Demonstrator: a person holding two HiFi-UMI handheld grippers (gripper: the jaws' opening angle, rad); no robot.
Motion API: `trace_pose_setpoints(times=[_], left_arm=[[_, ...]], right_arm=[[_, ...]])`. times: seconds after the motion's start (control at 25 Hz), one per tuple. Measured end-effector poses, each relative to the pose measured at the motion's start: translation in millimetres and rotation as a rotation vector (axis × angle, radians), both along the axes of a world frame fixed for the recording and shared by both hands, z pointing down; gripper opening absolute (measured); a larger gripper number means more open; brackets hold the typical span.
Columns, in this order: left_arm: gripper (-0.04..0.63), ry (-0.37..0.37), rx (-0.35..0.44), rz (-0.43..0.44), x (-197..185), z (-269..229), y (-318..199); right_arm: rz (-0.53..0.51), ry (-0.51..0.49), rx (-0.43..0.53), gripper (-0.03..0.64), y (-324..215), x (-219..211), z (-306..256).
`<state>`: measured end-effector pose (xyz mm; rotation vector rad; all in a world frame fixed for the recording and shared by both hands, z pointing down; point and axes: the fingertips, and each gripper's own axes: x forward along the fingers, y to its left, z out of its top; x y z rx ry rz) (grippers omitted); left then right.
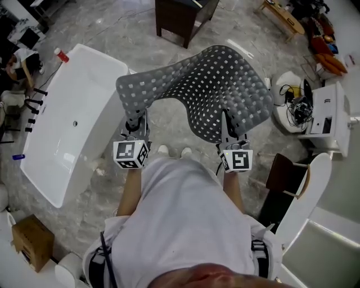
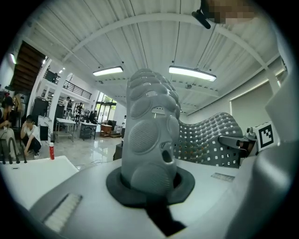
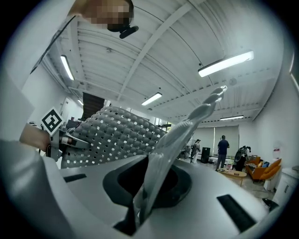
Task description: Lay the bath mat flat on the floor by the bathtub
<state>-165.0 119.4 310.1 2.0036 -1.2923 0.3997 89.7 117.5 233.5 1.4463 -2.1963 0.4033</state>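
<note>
A grey perforated bath mat (image 1: 208, 84) hangs in the air in front of me, arched and sagging between both grippers. My left gripper (image 1: 136, 128) is shut on the mat's near left corner, and my right gripper (image 1: 229, 134) is shut on its near right edge. In the left gripper view the mat's dimpled underside (image 2: 152, 135) rises straight out of the jaws, with the right gripper (image 2: 239, 142) off to the side. The right gripper view has the mat's edge (image 3: 175, 137) pinched between the jaws. The white bathtub (image 1: 62, 140) stands on the marble floor to the left.
A dark wooden cabinet (image 1: 183, 17) stands beyond the mat. At the right are a white toilet-like unit (image 1: 329, 115), cables (image 1: 295, 104) and a white chair (image 1: 304, 191). A cardboard box (image 1: 31, 239) sits at the lower left, a red bottle (image 1: 62, 54) by the tub's far end.
</note>
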Motion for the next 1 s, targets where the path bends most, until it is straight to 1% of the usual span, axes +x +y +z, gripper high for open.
trace_pose_setpoints(times=[0.16,0.36,0.48,0.6,0.84,1.0], left_arm=[[0.015,0.022,0.01,0.001,-11,1,3],[0.015,0.056,0.021,-0.028,-37,2,-16],[0.015,0.053,0.03,-0.04,-41,2,-21],[0.015,0.045,0.019,-0.052,-47,9,-33],[0.017,-0.014,0.015,-0.037,-34,29,-46],[0.017,-0.023,-0.042,-0.009,-22,53,-62]], right_arm=[[-0.023,0.027,0.004,0.025,4,-13,0],[-0.028,0.061,0.005,0.025,-13,-33,-7],[-0.037,0.066,0.007,0.025,-17,-32,-7],[-0.038,0.063,0.001,0.025,-29,-34,1],[-0.042,0.01,-0.002,0.026,-44,-22,38],[-0.054,-0.021,-0.024,0.026,-65,-16,60]])
